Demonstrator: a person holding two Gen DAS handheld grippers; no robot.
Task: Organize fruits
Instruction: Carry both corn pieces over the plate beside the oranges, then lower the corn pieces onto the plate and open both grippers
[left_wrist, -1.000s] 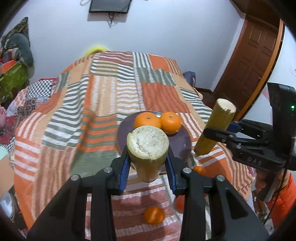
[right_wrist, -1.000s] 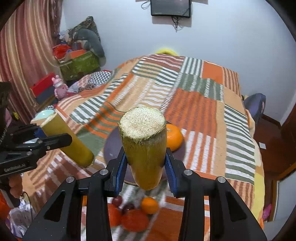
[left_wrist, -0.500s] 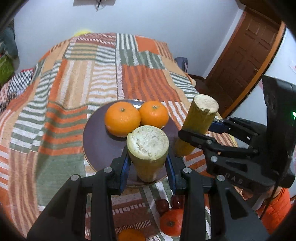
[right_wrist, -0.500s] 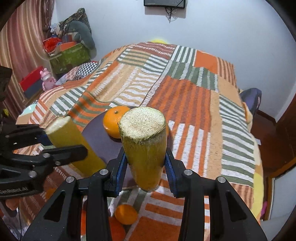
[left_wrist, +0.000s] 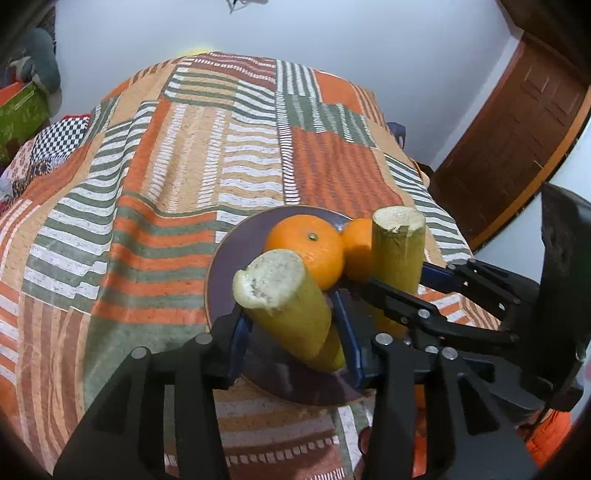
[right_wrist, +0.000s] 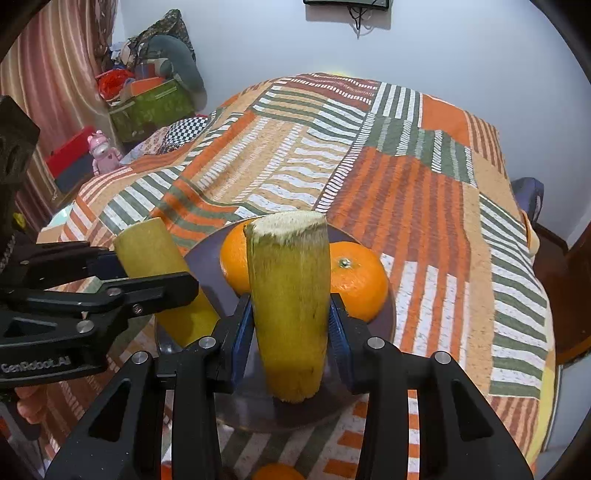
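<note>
Both cane pieces (left_wrist: 291, 306) (right_wrist: 291, 302) now lowered onto plate (left_wrist: 229, 258).

walls: plain pale-blue painted wall (right_wrist: 461, 44) | bed: orange, green and white striped patchwork bedspread (left_wrist: 229, 155) | door: brown panelled wooden door (left_wrist: 517, 133) | window side: red-striped curtain (right_wrist: 55, 74) | wall-mounted black screen (right_wrist: 347, 3) | corner: green fabric storage box (right_wrist: 155, 107)

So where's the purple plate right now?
The purple plate sits on the striped blanket just ahead of both grippers, at the centre of each wrist view. It holds two oranges, with both yellow stalk pieces held over it.
</note>
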